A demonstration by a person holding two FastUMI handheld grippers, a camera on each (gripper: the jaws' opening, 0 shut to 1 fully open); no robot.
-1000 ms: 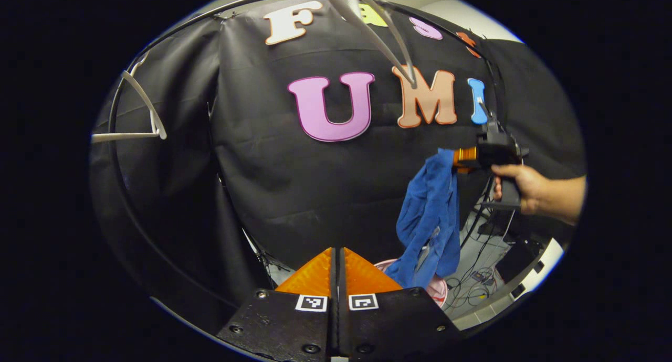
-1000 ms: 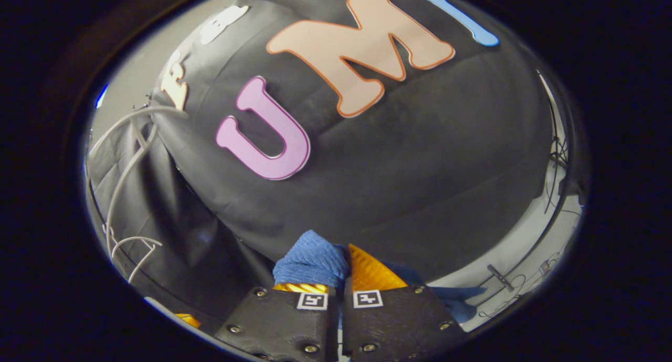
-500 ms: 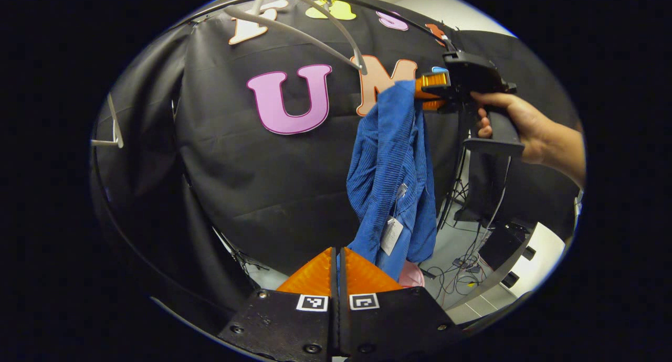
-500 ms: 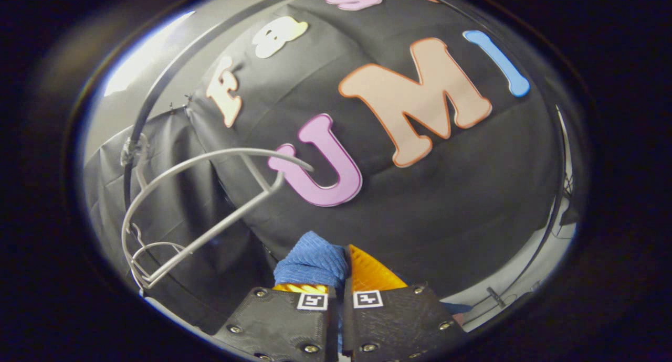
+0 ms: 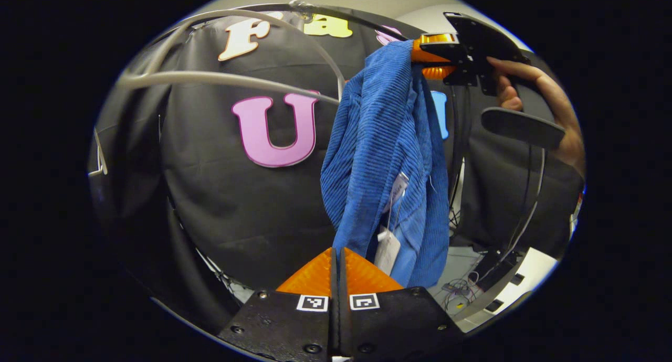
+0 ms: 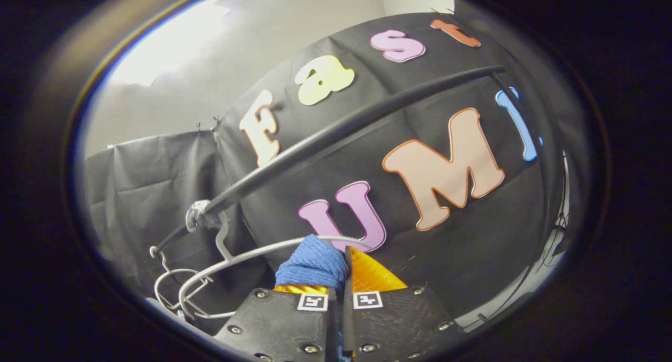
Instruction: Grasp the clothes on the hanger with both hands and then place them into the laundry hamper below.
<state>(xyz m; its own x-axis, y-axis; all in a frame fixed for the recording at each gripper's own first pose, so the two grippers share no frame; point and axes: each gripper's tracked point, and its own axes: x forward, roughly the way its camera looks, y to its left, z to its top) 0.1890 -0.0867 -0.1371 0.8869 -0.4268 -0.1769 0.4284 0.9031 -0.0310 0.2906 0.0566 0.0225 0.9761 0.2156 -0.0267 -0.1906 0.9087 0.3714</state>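
Left gripper (image 5: 336, 257): nearest thing in the left gripper view, fingers pressed together along one seam, nothing pinched between them. Just past the fingertips hangs the lower hem of the blue garment (image 5: 386, 152), ribbed cloth, with a white tag (image 5: 387, 249) dangling near its bottom edge (I cannot tell whether the hem touches the fingertips or hangs just behind them).

The garment hangs in a long vertical bunch. Its top is clamped in the right gripper (image 5: 426, 55), high at upper right, which a hand (image 5: 546, 105) holds by the handle. In the right gripper view the same gripper (image 6: 344, 262) has a wad of the blue cloth (image 6: 313, 265) caught between its fingers, bulging out over one of them.

Pale hanger (image 5: 220, 78): bare, off to the left of the garment, its arm running across the view and ending just beside the cloth. In the right gripper view the hanger (image 6: 236, 257) curves just beyond the cloth wad, hooked on a dark rail (image 6: 341, 134) that slants up across the booth; more pale hangers (image 6: 173, 288) bunch lower on the same rail.

Behind: black cloth wall (image 5: 252, 204), creased. Above it a plain pale wall (image 6: 210, 78). Low right, pale floor (image 5: 467, 278) with loose cables (image 5: 457, 288).
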